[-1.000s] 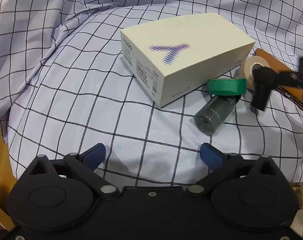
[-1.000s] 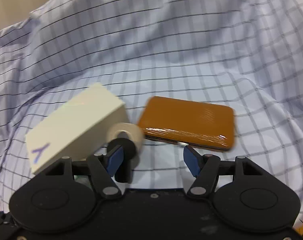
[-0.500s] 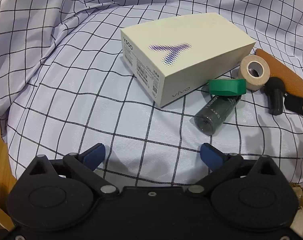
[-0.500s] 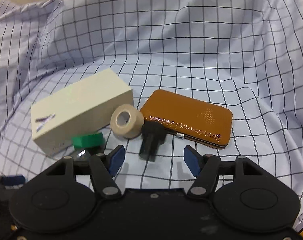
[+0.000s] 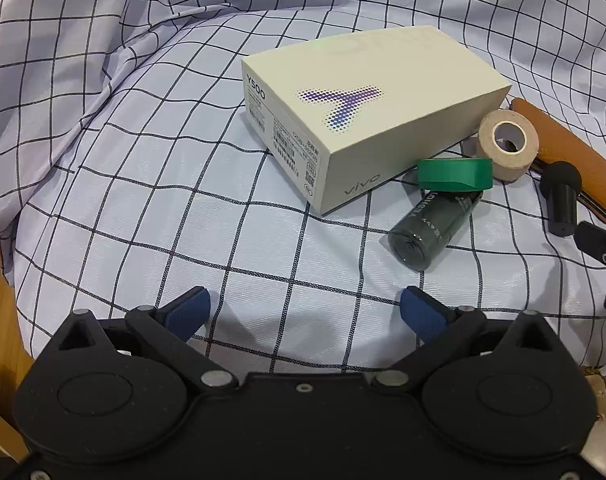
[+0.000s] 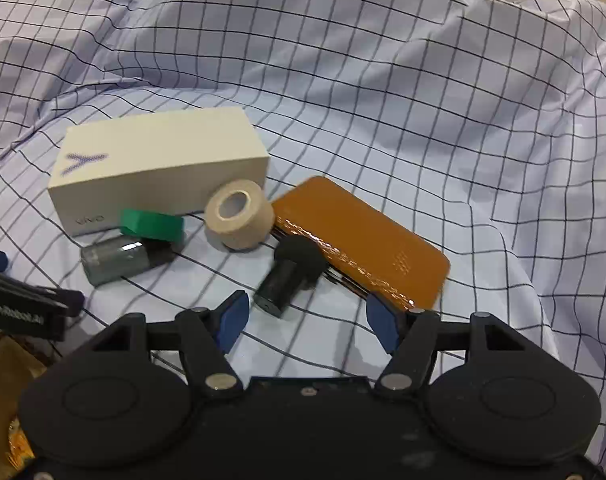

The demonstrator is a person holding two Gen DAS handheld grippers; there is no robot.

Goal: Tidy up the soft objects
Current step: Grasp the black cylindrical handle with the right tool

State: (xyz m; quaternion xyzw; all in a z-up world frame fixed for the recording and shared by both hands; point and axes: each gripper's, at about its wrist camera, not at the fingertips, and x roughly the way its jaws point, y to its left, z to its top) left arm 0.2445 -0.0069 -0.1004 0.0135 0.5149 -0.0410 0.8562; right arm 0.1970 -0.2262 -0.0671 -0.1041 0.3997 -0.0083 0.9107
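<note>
Left wrist view: a cluster of small goods lies on a checked cloth (image 5: 183, 208), with the left gripper (image 5: 305, 312) hovering short of it, jaws spread wide and holding nothing. A cream vivo phone box (image 5: 367, 108) sits at the centre; just beside its near right corner lie a roll of beige tape (image 5: 507, 146), a green-capped dark bottle (image 5: 435, 224) on its side, a small black cylinder with a rounded head (image 5: 561, 200) and, farthest right, a tan leather wallet (image 5: 575, 160). The right wrist view shows the right gripper (image 6: 307, 320) likewise released and empty, poised just short of the black cylinder (image 6: 289, 276), which touches the wallet's (image 6: 363, 240) near edge. Of the lot, the tape roll (image 6: 239, 216) and the wallet look the softest: the roll should be light and slightly yielding, best pinched across its outer wall, while the wallet appears glossy and possibly slippery, so a grip across its thin edge seems safest. The cloth itself is limp and would bunch if dragged. The bottle (image 6: 119, 258) looks hard and liable to roll. The left view alone reads the box's printed label and barcode; the right view alone shows the wallet's full face and perforated pattern, and the left gripper's tips intruding at frame left.
</note>
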